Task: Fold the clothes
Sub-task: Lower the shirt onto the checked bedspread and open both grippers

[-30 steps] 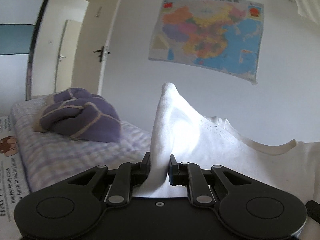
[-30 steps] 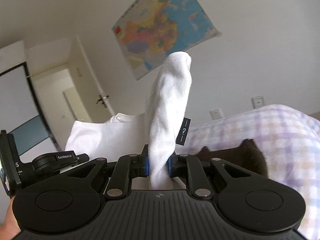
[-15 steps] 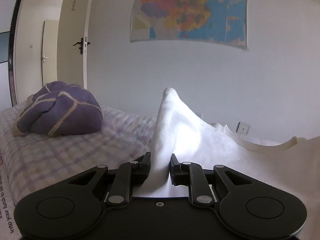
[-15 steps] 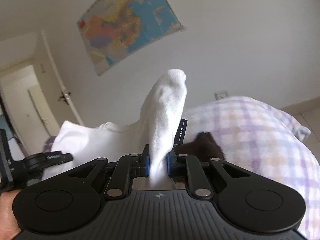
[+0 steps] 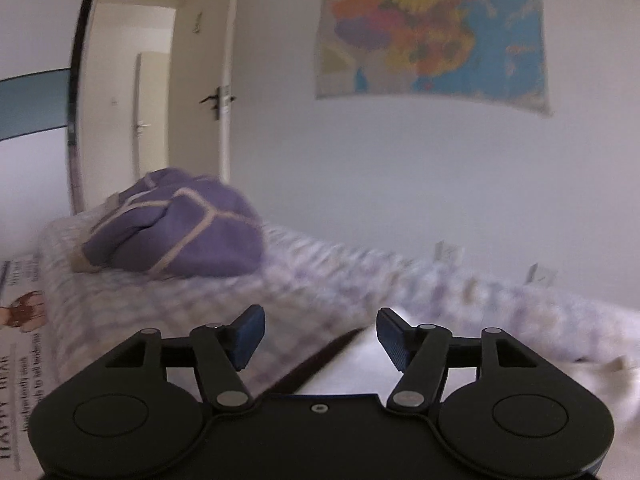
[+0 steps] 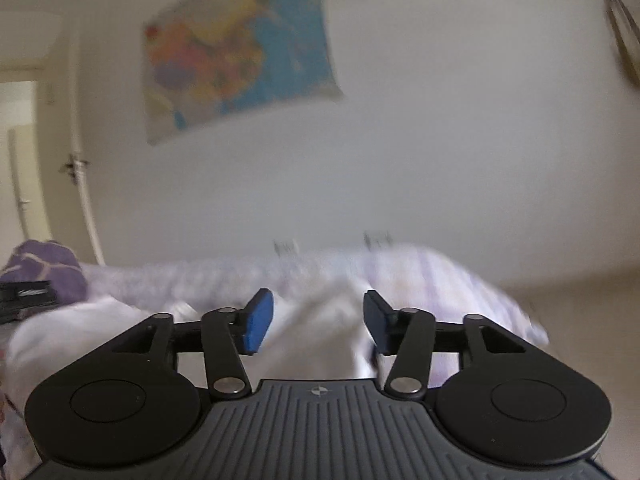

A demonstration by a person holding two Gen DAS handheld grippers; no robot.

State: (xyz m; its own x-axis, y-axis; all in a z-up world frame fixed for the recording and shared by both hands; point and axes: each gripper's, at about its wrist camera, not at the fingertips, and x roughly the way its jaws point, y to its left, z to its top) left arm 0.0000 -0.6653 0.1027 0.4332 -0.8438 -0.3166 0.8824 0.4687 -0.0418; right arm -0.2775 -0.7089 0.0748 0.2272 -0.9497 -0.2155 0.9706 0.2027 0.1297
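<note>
Both grippers spread wide over a white garment on the bed.

Left gripper point(image 5: 320, 334) fingers stand apart, gripping nothing; the white garment point(image 5: 352, 372) lies low in the frame's lower centre, on the checked bed point(image 5: 168, 304). Right gripper point(image 6: 318, 318) fingers are likewise spread and hold nothing, with the blurred white cloth below and beyond them. A bundled purple blanket point(image 5: 176, 232) sits on the bed at mid-left; a map point(image 5: 432, 32) hangs upper right.

The bundle point(image 5: 176, 232) is purple with beige lines (a grid). The bedsheet point(image 5: 320, 280) is pale lilac-and-white check. Garment point(image 6: 320, 320): white.
</note>
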